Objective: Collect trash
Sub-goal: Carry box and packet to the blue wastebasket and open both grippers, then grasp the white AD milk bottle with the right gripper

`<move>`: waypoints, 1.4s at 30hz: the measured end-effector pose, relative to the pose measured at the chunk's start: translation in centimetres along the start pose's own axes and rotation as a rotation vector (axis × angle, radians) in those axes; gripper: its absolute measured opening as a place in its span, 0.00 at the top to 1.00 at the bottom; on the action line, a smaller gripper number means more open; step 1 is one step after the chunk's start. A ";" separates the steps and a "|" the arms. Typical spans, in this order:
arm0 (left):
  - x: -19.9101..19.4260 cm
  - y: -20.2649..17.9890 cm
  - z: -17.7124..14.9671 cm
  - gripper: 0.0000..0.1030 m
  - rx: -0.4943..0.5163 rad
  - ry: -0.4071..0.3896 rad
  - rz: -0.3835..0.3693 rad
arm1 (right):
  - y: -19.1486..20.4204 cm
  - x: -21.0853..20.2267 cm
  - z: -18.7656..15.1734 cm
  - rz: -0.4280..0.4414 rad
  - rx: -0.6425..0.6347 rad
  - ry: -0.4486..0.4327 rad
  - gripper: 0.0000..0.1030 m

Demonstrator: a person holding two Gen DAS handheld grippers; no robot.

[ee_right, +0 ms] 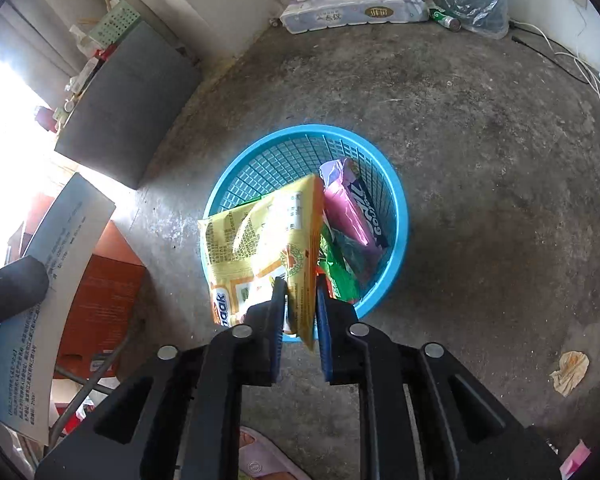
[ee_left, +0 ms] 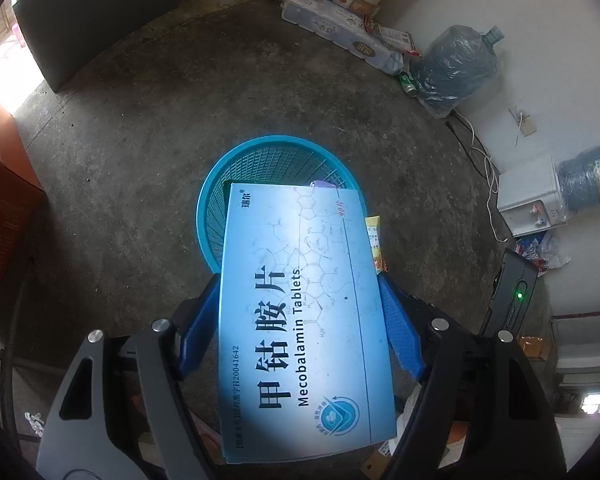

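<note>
Left gripper (ee_left: 300, 276) is pointing steeply down, blue fingers (ee_left: 400, 320) standing wide apart and flanking a flat tablet box (ee_left: 300, 312), contact with pads unclear. Right gripper (ee_right: 300, 292) is also pointing steeply down, jaws standing narrowly apart with a yellow snack wrapper (ee_right: 264, 240) hanging between them, left pad touching it, right pad showing a slight gap

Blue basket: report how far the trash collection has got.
Done: the blue basket already holds a pink wrapper and a green wrapper. In hand: the left gripper has the medicine box between its fingers above the basket; the yellow snack bag sits between the right gripper's fingers over the rim. Left: a crumpled paper scrap lies on the floor.
</note>
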State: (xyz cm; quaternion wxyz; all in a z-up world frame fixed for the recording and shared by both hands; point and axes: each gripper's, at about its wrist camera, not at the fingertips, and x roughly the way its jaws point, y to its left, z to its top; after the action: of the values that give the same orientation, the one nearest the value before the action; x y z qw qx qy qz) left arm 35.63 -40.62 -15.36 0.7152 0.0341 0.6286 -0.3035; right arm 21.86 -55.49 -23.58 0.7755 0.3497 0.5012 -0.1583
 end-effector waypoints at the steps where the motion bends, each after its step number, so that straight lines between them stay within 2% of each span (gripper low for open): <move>1: 1.2 0.2 0.9 0.21 -0.022 0.003 0.007 | -0.3 0.9 0.6 0.007 0.012 0.001 0.60; 2: 2.1 0.5 1.6 0.21 -0.053 0.005 0.017 | -0.6 1.7 0.9 0.009 0.025 0.004 0.56; 5: 3.4 1.5 2.0 0.21 -0.122 0.022 -0.006 | -1.7 2.6 1.2 0.033 0.072 0.008 0.56; 7: 3.2 1.9 1.4 0.21 -0.119 0.012 -0.031 | -2.3 2.4 0.6 0.069 0.084 0.005 0.56; 9: 2.4 2.1 0.8 0.21 -0.094 -0.014 -0.018 | -2.5 2.1 -0.2 0.083 0.070 -0.001 0.56; 14: -2.3 2.0 -0.6 0.21 -0.034 -0.108 -0.029 | -3.0 0.3 -1.8 0.115 0.079 -0.002 0.56; 17: -6.7 2.0 -2.4 0.21 -0.007 -0.177 -0.048 | -3.0 -2.5 -3.1 0.161 0.078 -0.031 0.56; 19: -10.0 2.3 -4.3 0.21 0.008 -0.219 -0.089 | -2.7 -4.9 -3.9 0.193 0.067 -0.063 0.53; 21: -13.1 3.4 -6.9 0.21 0.003 -0.238 -0.146 | -2.5 -7.3 -4.8 0.231 0.069 -0.090 0.49; 24: -17.3 5.5 -11.5 0.21 -0.014 -0.281 -0.148 | -1.8 -10.4 -6.0 0.283 0.057 -0.112 0.46; 28: -23.0 9.2 -18.6 0.21 -0.030 -0.390 -0.084 | 0.6 -13.8 -7.2 0.330 -0.014 -0.124 0.46; 31: -27.1 12.9 -24.2 0.21 -0.095 -0.477 -0.029 | 3.5 -16.0 -7.9 0.368 -0.090 -0.133 0.44; 37: -33.2 20.3 -35.5 0.21 -0.283 -0.646 0.025 | 13.3 -19.6 -11.0 0.476 -0.342 -0.132 0.40; 40: -35.3 23.6 -40.2 0.21 -0.379 -0.721 0.092 | 20.2 -20.2 -13.7 0.562 -0.502 -0.085 0.40; 42: -36.2 26.4 -42.8 0.21 -0.470 -0.742 0.118 | 25.3 -20.2 -15.9 0.626 -0.614 -0.032 0.40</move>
State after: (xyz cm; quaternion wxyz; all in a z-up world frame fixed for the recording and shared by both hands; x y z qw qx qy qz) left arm 9.73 13.42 0.31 0.8968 -0.2049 0.3785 -0.1026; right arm 17.23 -28.62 0.06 0.8616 0.2357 0.3830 0.2352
